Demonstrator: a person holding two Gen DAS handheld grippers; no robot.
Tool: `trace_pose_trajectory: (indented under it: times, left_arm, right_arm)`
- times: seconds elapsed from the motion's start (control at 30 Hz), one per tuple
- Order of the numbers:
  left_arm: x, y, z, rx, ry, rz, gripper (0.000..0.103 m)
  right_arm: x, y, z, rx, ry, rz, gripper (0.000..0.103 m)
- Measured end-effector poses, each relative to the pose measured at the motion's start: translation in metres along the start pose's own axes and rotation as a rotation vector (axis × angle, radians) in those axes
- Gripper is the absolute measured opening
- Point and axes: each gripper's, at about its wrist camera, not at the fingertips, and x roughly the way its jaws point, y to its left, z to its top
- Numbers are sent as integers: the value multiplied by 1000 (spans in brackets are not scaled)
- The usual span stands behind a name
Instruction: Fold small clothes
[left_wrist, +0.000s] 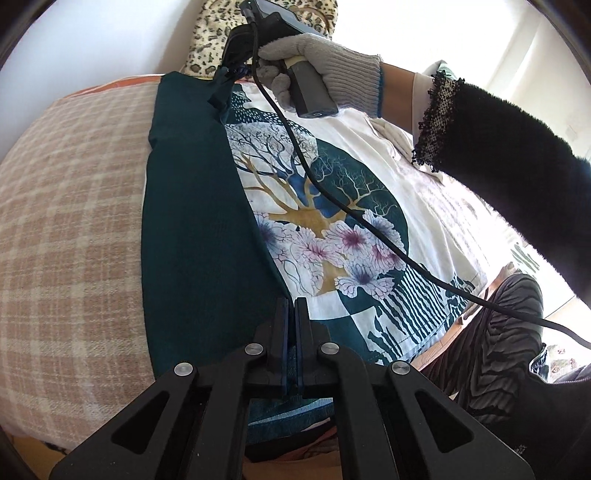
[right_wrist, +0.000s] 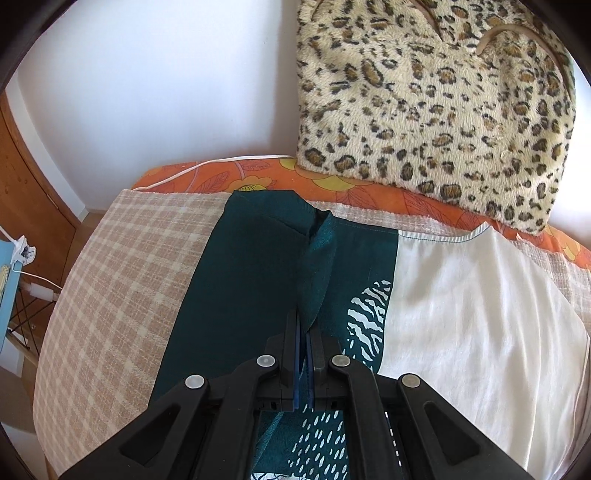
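Shirt (left_wrist: 332, 206): flat on the checked blanket (left_wrist: 70, 221), green edge folded over at 9 o'clock.
Left gripper (left_wrist: 290, 306): I pinch the green edge.
Right gripper (right_wrist: 304, 325): pinching the far green corner, so the fold stays straight.

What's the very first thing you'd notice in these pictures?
First, the shirt with its big golden tree and purple flowers, spread on the checked blanket, its dark green side folded over. Next, the fluffy leopard-print cushion against the wall at the far end. The left gripper and the right gripper each pinch the green cloth.
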Motion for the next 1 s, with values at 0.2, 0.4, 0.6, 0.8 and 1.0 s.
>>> trace_pose_trajectory:
  times: [0.2,0.4,0.6,0.8,1.0]
  left_arm:
    - [11,-20,-2,56,23,-25,2]
    - [12,-21,-5,50,79,-79,16]
    - [-31,13,-12,-44,-26,-27,31]
    - [-41,75,-24,-258,-15,55,31]
    - [-35,60,-25,-158,2,120,31]
  right_arm:
    - [4,-12,-4,10,-6,0,0]
    - [11,-18,-4,2,9,-5,0]
    - [21,-20,-8,-12,30,-19,2]
    - [24,-23,-11,-18,48,-9,5]
    - [17,-24,-6,-28,46,-103,38]
